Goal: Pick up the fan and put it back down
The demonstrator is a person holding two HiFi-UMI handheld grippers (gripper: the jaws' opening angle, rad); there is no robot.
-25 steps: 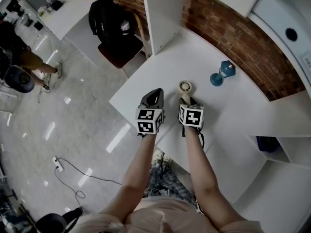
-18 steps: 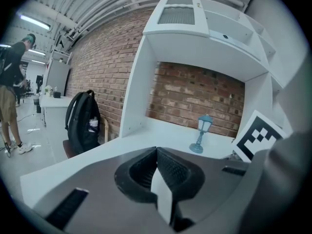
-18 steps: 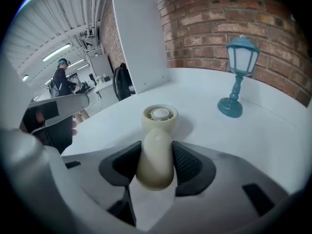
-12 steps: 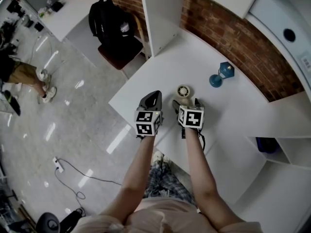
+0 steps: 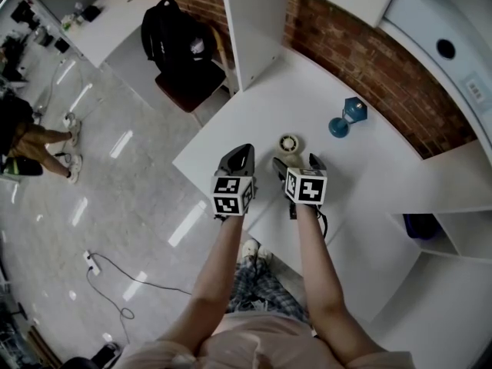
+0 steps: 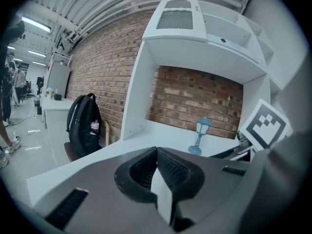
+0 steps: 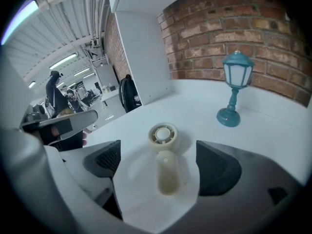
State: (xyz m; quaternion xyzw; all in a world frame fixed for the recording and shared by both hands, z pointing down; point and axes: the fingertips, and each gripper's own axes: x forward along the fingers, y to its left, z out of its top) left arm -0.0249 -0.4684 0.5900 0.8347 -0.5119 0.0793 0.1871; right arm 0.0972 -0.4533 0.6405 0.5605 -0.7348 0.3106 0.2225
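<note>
The fan, a small cream hand-held one with a round head and a short handle, lies flat on the white table. In the head view the fan rests just beyond my right gripper. That gripper hangs a little above the handle with its jaws opening wide; the pads stand clear of the handle on both sides. My left gripper is shut and empty, hovering to the left of the fan near the table's edge, its pads pressed together.
A blue lantern-shaped ornament stands farther back on the table near the brick wall. White shelf panels rise at the table's far side. A black backpack sits on a chair beyond the table's left edge. A person walks at far left.
My right gripper has let go of the fan's handle, its jaws have spread wide, and it has lifted slightly. The fan now lies free on the table. The left gripper has stayed put.
</note>
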